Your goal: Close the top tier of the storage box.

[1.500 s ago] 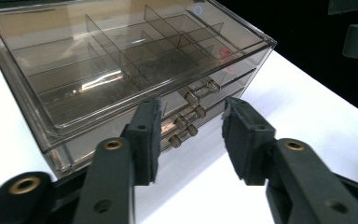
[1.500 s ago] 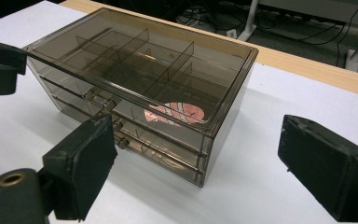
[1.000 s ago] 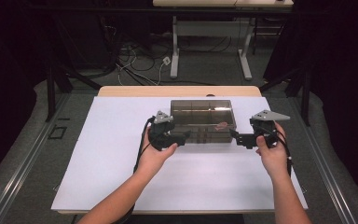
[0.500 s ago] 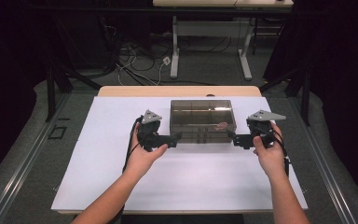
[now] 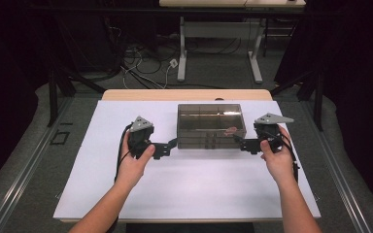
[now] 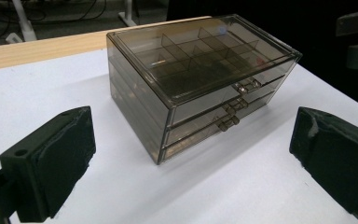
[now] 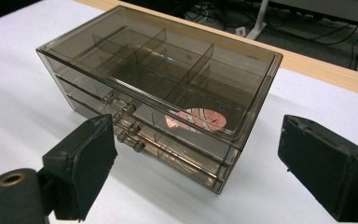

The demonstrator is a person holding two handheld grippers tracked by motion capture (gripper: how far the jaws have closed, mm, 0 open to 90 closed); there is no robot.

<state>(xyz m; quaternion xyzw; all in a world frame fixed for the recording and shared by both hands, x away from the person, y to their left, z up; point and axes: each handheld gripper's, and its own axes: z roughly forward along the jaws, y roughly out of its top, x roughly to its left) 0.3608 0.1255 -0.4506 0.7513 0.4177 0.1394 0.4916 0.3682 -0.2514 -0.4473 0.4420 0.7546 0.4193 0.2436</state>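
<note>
**Left gripper backed off the drawer box, jaws spread**

Moved since a second ago: left gripper (image 5: 167,147) has slid away from the drawer box (image 5: 211,125) to that box's left-front corner, and its jaws have just been opening; they now stand wide apart with nothing between them. Right gripper (image 5: 238,142) sits where it was, just off the box's right-front corner, jaws likewise spread and empty, not touching the box.

Drawer box: smoky translucent hard plastic, rectangular, sharp edges, three stacked drawers with small clear knobs (image 7: 128,110), divider grid visible through the glossy lid. Pink round item (image 7: 196,119) inside, toward the box's right end. Jaw pads (image 6: 60,158) matte black, rough, blocky.

Box rests on a smooth white sheet (image 5: 184,189) laid over a pale wood table (image 5: 141,94), toward its far edge. Beyond the box: dark room, grey floor, cables (image 5: 145,60), white desk legs (image 5: 182,53).
</note>
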